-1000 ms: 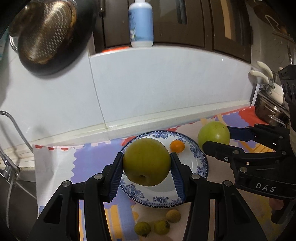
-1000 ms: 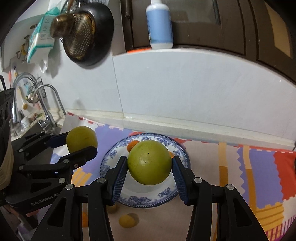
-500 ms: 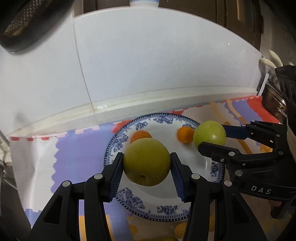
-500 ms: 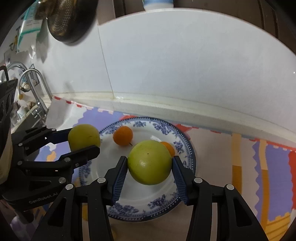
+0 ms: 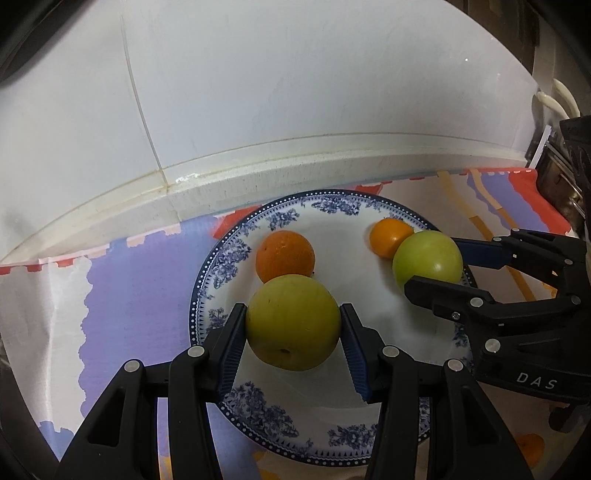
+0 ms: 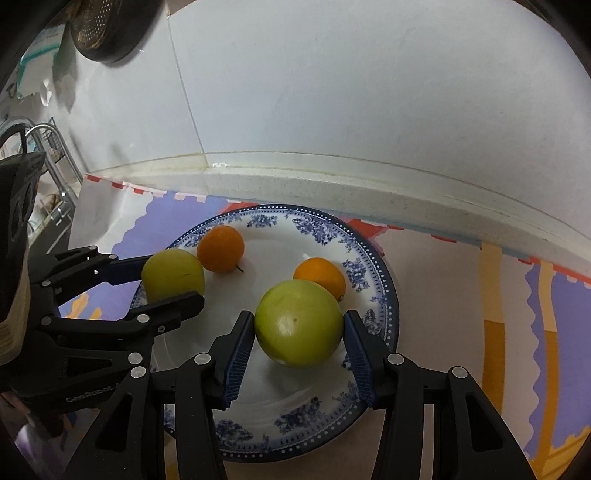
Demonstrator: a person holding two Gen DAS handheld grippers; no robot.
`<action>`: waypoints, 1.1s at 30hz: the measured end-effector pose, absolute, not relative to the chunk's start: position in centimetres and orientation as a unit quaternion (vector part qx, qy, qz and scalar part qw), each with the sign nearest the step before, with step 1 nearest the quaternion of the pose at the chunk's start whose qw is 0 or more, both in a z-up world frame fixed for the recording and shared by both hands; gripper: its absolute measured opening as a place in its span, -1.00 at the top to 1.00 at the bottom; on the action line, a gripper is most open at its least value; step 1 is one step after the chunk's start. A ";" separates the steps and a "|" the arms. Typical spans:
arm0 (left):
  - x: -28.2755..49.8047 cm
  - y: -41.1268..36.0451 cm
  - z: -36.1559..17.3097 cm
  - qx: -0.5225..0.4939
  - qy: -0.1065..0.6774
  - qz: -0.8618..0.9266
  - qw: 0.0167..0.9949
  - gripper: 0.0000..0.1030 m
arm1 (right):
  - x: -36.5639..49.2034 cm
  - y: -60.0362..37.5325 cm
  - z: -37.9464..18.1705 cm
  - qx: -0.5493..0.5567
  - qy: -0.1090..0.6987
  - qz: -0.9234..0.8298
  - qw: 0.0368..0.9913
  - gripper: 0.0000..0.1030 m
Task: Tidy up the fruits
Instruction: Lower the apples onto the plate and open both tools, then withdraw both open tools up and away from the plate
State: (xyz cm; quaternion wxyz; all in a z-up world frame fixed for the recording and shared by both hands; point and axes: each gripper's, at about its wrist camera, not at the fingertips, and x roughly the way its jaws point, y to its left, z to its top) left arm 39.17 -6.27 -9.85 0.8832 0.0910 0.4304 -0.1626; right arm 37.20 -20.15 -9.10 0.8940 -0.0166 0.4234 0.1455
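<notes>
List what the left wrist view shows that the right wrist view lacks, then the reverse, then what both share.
Only the left wrist view: white utensil handles at the right edge. Only the right wrist view: the pan on the wall and the wire rack at the left. Both: the plate with two oranges, the left gripper holding a yellow-green fruit, and the right gripper holding a green fruit.

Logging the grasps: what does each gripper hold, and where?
Left gripper clamps a yellow-green fruit at its sides; right gripper clamps a green fruit likewise.
</notes>
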 end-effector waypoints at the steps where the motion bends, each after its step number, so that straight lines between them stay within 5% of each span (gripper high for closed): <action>1: 39.2 -6.3 -9.9 0.091 0.432 -0.162 0.883 0.04 | 37.4 -20.1 -9.2 -0.015 0.426 0.146 0.893 0.03; 18: 35.4 -5.3 -5.0 0.100 0.357 -0.143 0.918 -0.29 | 35.5 -20.5 -6.7 -0.011 0.403 0.135 0.905 -0.07; 33: 26.4 -3.0 0.9 0.077 0.275 -0.112 0.952 -0.91 | 26.6 -21.4 0.8 -0.001 0.304 0.050 0.951 -0.56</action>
